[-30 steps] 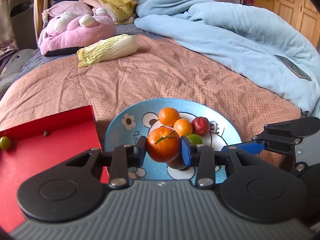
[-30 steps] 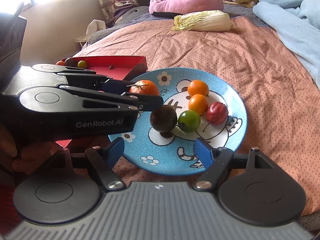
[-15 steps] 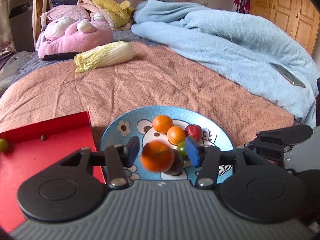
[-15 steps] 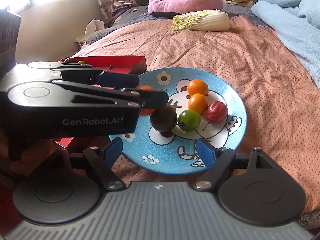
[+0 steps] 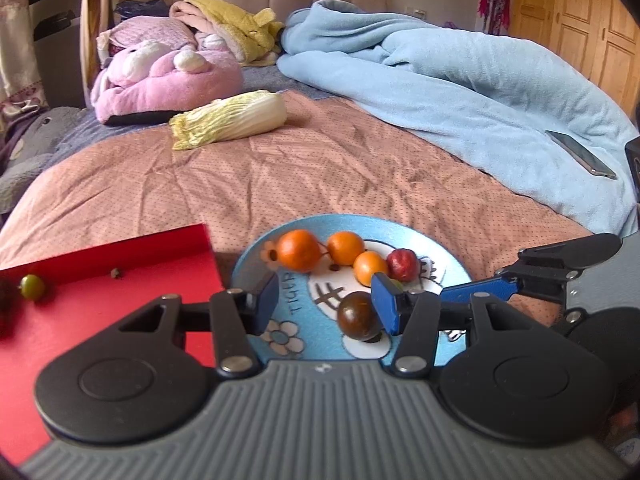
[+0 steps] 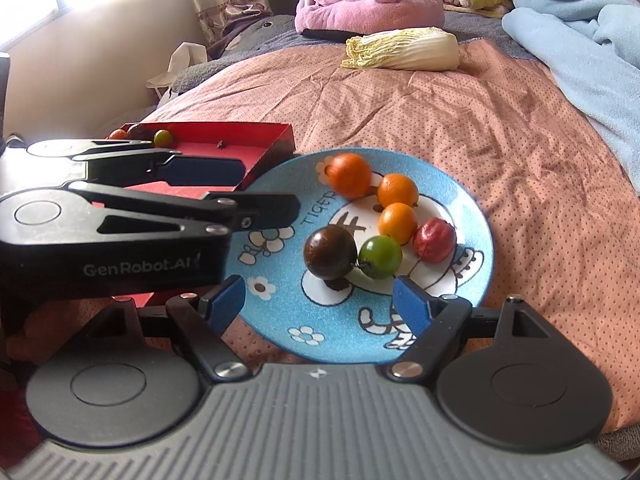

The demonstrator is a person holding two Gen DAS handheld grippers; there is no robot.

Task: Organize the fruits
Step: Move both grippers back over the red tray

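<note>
A blue cartoon plate [image 6: 472,216] [image 5: 440,252] lies on the bed with three orange fruits, a red one [image 6: 434,239], a green one [image 6: 380,257] and a dark brown one [image 6: 330,252] [image 5: 358,316]. The largest orange [image 6: 349,175] [image 5: 299,250] rests at the plate's far left. My left gripper [image 5: 326,300] is open and empty above the plate's near side; it also shows in the right wrist view [image 6: 256,188]. My right gripper [image 6: 318,306] is open and empty at the plate's near edge. A red tray [image 5: 120,280] [image 6: 224,136] left of the plate holds a green fruit [image 5: 33,287].
A napa cabbage [image 5: 232,120] and a pink plush toy [image 5: 168,72] lie further up the bed. A light blue duvet [image 5: 460,100] is piled at the right with a phone [image 5: 582,154] on it. The tray's far corner holds other small fruits [image 6: 136,133].
My left gripper opened and let go of the large orange, which now rests on the plate's far left. The left gripper drew back and rose slightly. The right gripper stayed put.
</note>
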